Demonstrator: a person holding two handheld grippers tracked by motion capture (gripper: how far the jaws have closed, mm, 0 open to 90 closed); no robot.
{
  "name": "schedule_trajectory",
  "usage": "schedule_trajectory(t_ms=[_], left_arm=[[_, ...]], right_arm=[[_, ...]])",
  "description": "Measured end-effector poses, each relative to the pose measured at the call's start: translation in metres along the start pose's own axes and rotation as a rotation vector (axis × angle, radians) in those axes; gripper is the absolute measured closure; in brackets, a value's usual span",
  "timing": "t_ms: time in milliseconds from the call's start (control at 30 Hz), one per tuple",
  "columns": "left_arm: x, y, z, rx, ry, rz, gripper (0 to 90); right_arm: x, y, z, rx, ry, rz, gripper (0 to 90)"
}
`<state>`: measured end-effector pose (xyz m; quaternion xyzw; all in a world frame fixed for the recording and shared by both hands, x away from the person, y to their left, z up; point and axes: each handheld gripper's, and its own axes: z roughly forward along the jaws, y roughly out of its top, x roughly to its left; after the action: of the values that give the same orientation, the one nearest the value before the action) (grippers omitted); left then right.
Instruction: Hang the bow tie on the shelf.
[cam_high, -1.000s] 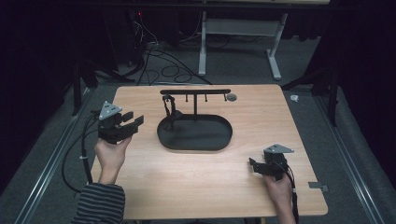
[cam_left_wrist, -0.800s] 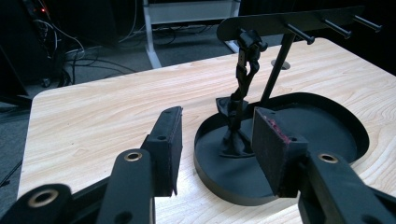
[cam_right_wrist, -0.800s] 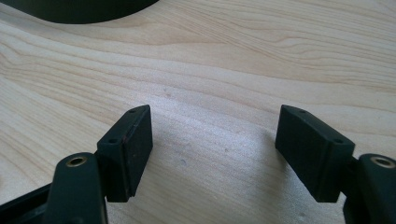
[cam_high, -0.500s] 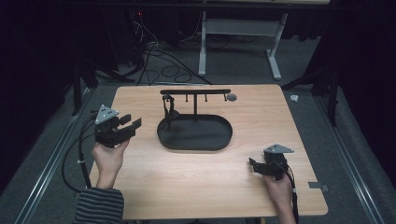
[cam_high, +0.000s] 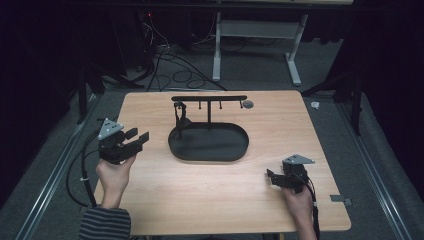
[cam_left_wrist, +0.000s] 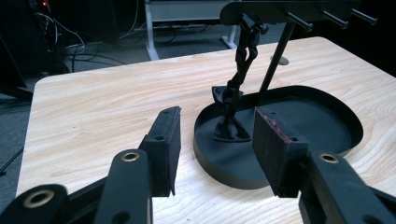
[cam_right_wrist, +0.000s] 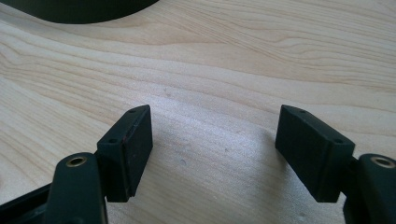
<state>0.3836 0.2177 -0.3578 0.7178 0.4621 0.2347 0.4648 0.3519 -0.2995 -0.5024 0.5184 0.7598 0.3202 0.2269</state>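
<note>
Reaching for the black strap (cam_left_wrist: 236, 88) hanging from the rack's (cam_high: 209, 99) end peg into the oval tray (cam_high: 235, 150) mid-worktop (cam_high: 200, 200), keep your left gripper (cam_high: 139, 137) fingers spread and level. Your right gripper (cam_high: 270, 176), also spread, waits near the front right corner. One strap, four pegs.
</note>
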Motion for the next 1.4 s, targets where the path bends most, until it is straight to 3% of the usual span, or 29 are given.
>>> schedule_trajectory(t_ms=[733,1400], left_arm=[[-0.007,-0.014,-0.006,-0.004,-0.019,-0.011,51.2],[-0.019,-0.031,0.005,0.033,-0.058,-0.010,50.4]], right_arm=[[0.000,0.000,0.000,0.002,0.000,-0.001,28.7],[0.000,0.000,0.000,0.002,0.000,-0.002,28.8]])
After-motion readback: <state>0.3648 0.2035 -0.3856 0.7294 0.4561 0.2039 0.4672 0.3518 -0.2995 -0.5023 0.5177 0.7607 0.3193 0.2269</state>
